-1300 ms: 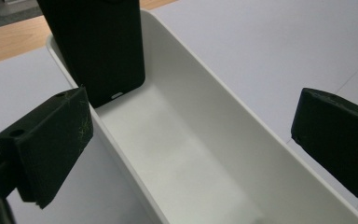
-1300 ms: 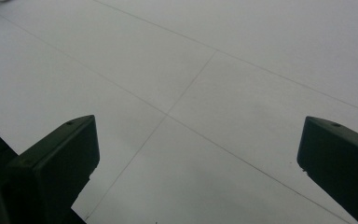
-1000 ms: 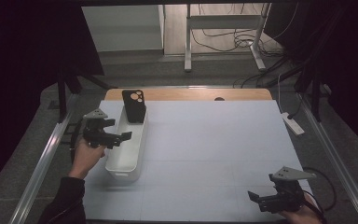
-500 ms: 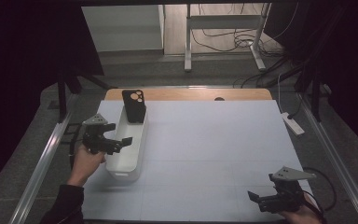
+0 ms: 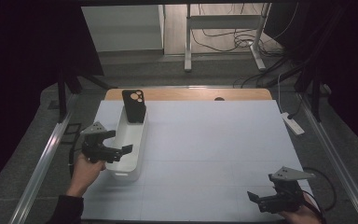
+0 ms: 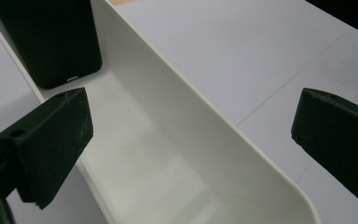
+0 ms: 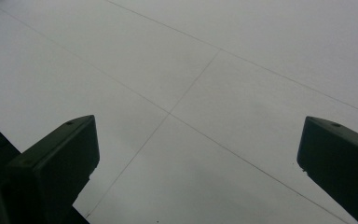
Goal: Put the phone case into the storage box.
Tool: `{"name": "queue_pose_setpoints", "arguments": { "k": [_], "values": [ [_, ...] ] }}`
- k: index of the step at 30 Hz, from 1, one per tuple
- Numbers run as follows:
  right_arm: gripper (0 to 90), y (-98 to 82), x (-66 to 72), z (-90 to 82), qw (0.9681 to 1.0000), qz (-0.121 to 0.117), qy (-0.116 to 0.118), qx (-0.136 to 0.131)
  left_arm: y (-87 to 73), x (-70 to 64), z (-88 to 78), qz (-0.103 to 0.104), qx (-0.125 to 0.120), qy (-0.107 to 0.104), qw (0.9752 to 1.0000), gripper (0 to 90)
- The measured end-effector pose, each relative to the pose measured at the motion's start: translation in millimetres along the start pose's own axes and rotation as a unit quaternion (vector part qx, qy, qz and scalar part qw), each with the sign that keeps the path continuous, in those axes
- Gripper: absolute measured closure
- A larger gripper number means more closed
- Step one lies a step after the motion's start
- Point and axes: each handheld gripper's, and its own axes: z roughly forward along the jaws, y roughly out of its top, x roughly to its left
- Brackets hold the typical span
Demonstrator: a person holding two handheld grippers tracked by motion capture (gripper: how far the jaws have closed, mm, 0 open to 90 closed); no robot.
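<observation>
at the left of the high view, a hand (image 5: 85, 170) holds the left gripper (image 5: 121, 151) over the near end of a long white bin (image 5: 123, 165), its jaws wide apart with nothing between them. in the left gripper view those jaws straddle the bin's right wall. a black phone case (image 5: 134, 105) stands upright in the bin's far end, above centre-left. at the lower right, the right gripper (image 5: 256, 198) hovers over the pale table (image 5: 214, 140), jaws apart and empty.

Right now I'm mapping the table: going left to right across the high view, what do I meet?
Left gripper → white bin with the black phone standing at its far end → bare white table → right gripper at the near right corner.
</observation>
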Motion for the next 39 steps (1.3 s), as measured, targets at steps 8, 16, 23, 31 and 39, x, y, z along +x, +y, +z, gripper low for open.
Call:
{"name": "queue_pose_setpoints", "arguments": {
  "k": [8,16,23,31,39],
  "values": [
    [0.0,0.1,0.0,0.3,1.0,-0.001,0.002,0.002,-5.5,-13.2,-5.9,0.009,-0.003,0.006,0.9999,0.0],
    [0.0,0.1,0.1,0.1,1.0,-0.001,0.002,0.001,-14.3,-19.3,-11.5,0.007,-0.004,0.01,0.9999,0.0],
    [0.0,0.0,0.0,0.0,1.0,-0.001,0.003,0.0,-23.1,-26.9,-18.0,0.011,-0.005,0.011,0.9999,0.0],
    [0.0,0.0,0.1,0.0,1.0,-0.002,0.003,0.0,-30.2,-40.8,-23.3,0.02,0.0,0.021,0.9996,0.0],
    [0.0,-0.1,0.0,-0.5,1.0,0.0,0.003,-0.001,-38.4,-49.4,-32.7,0.018,-0.004,0.023,0.9996,0.0]
  ]
}}
